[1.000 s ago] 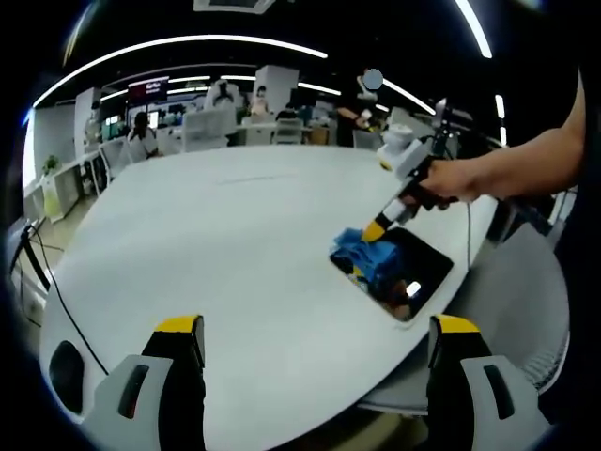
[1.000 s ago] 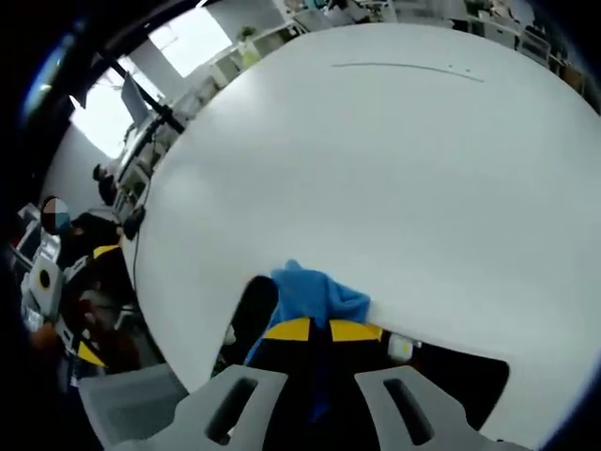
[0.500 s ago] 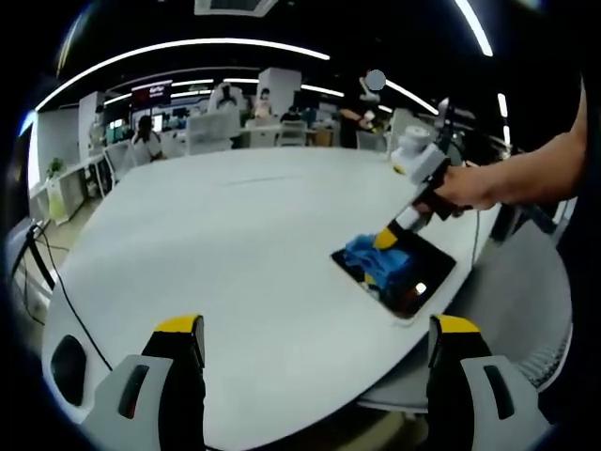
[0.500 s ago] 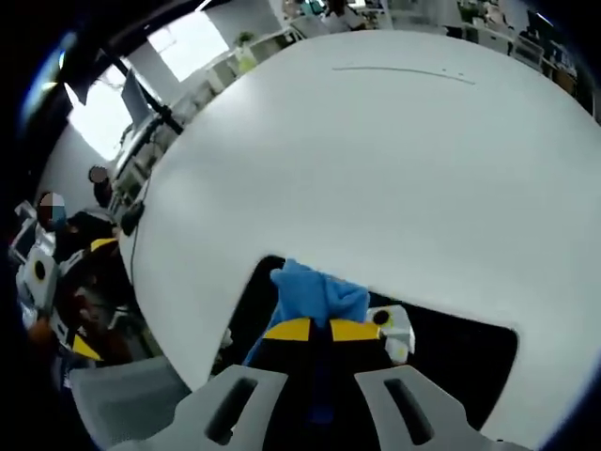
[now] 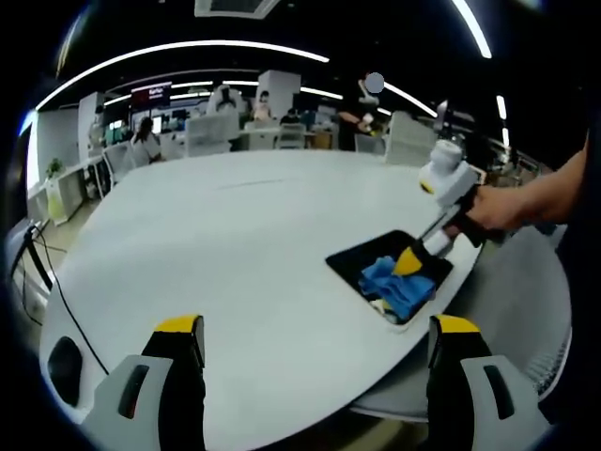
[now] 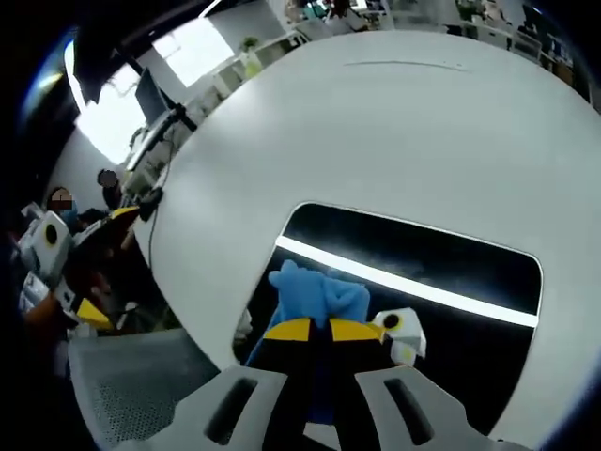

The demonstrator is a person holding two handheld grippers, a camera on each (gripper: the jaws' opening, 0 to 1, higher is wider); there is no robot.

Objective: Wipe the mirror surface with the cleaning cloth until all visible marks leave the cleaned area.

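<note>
Right gripper view is taken up low down by a crumpled blue cleaning cloth (image 6: 317,293), soft and folded into lobes, which is pinched between the yellow-tipped jaws of the right gripper (image 6: 315,331); the jaws are closed tight on it with no gap seen between the tips. The cloth is pressed on a dark, glossy rectangular mirror (image 6: 441,268) with rounded corners and a thin pale edge, lying flat on a smooth white round table (image 6: 394,141). A bright ceiling strip is reflected across the glass as a white line, and the gripper's own white body is mirrored just right of the cloth. The mirror's near edge is covered by the gripper. Whether marks lie on the glass cannot be made out. Beyond the table's left edge a grey mesh chair back (image 6: 122,395) is seen.

In the left gripper view the same mirror (image 5: 362,260) lies near the table's (image 5: 216,244) right near edge, with the cloth (image 5: 394,282) bunched on its near part and the right gripper (image 5: 413,263) held down on it by a person's hand (image 5: 493,209), the arm being cut off at the right. The left gripper (image 5: 315,357) is held apart from the mirror, over the near table edge; its two grey jaws with yellow tips stand wide apart with nothing between them. Far behind, desks and seated people are seen under long ceiling lights, too small to be made out further.
</note>
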